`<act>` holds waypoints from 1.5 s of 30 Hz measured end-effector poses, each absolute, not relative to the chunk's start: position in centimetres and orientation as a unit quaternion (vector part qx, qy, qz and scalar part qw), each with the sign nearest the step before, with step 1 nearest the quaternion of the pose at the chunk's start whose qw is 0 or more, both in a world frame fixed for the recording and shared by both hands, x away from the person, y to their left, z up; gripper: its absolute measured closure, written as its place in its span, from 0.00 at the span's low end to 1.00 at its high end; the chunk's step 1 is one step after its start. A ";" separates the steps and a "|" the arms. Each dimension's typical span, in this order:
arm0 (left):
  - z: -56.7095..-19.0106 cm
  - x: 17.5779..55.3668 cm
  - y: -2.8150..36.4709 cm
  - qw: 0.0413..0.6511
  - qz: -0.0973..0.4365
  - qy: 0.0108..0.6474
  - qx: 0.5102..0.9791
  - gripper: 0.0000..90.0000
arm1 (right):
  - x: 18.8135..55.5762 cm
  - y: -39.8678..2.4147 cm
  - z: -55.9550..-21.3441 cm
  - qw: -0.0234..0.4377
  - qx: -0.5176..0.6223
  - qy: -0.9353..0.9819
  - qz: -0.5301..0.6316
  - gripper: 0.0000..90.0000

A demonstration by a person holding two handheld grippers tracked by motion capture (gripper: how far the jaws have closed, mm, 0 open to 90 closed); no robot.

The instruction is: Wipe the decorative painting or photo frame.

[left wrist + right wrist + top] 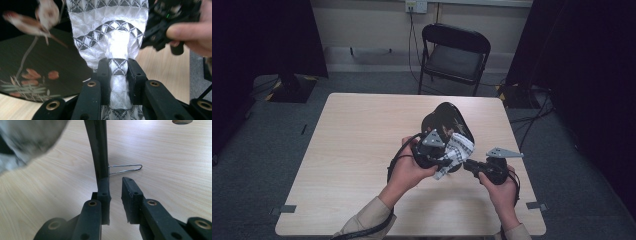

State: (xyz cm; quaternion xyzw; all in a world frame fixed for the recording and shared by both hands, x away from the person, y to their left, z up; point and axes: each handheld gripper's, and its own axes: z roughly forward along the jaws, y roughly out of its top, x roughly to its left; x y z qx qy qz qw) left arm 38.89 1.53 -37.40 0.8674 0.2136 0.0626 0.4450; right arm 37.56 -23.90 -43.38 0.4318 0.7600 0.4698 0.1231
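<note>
Left gripper point(119, 75) was clamped on a bunched fold of the white patterned cloth point(110, 37), held against the black lacquered tray point(447, 120). Tray stood tilted up over the wooden table point(352, 150), near its centre. Right gripper point(115, 192) looked nearly closed, tray rim point(98, 150) against one jaw; actual pinch unclear. Judged: cloth soft, light, grips anywhere; tray stiff, glossy, likely slippery, best held by its rim.

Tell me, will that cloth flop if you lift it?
Probably floppy: the cloth bunches where the left gripper pinches it and fans out beyond. Likely light, since one pinch holds it up. Its woven bumps should keep it from slipping.
</note>
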 end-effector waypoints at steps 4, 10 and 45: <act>-39.0 38.7 1.7 0.432 0.058 0.220 0.873 0.84 | 37.5 -23.9 -43.4 0.123 0.432 0.760 0.470 0.86; -41.4 38.5 1.9 0.417 0.044 0.227 0.879 0.84 | 37.6 -23.9 -43.4 0.124 0.432 0.761 0.468 0.86; -46.7 37.3 3.5 0.365 0.001 0.247 0.898 0.84 | 37.6 -23.8 -43.4 0.130 0.433 0.761 0.466 0.81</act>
